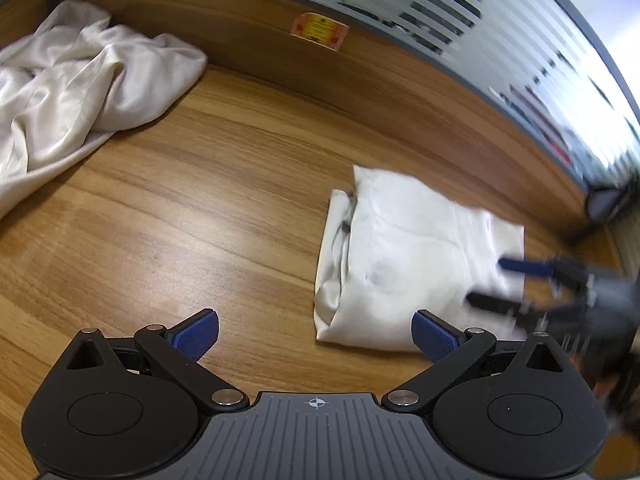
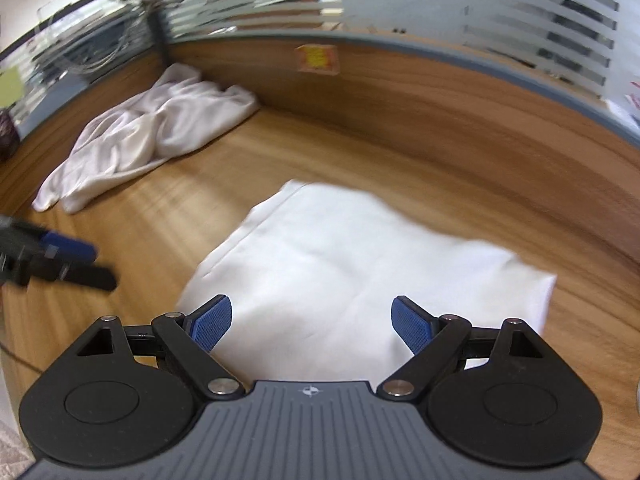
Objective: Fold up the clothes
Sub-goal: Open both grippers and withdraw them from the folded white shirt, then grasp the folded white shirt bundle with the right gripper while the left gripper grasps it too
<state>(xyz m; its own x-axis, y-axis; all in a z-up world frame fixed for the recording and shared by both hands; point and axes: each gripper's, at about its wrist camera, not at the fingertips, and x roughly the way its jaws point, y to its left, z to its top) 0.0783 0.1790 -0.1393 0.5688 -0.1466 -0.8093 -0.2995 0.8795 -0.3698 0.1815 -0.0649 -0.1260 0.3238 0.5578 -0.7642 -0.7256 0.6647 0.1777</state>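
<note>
My right gripper hangs over the folded white garment, jaws spread wide with nothing pinched between them. That piece lies flat on the wooden desk, apparently finished. My left gripper is likewise spread and empty, over bare wood just beside the folded piece's layered edge, facing the crumpled white garment that sits against the back panel (likely next to be folded). Between the two cloths runs a broad open stretch — room to spread it — bounded behind by the panel.
</note>
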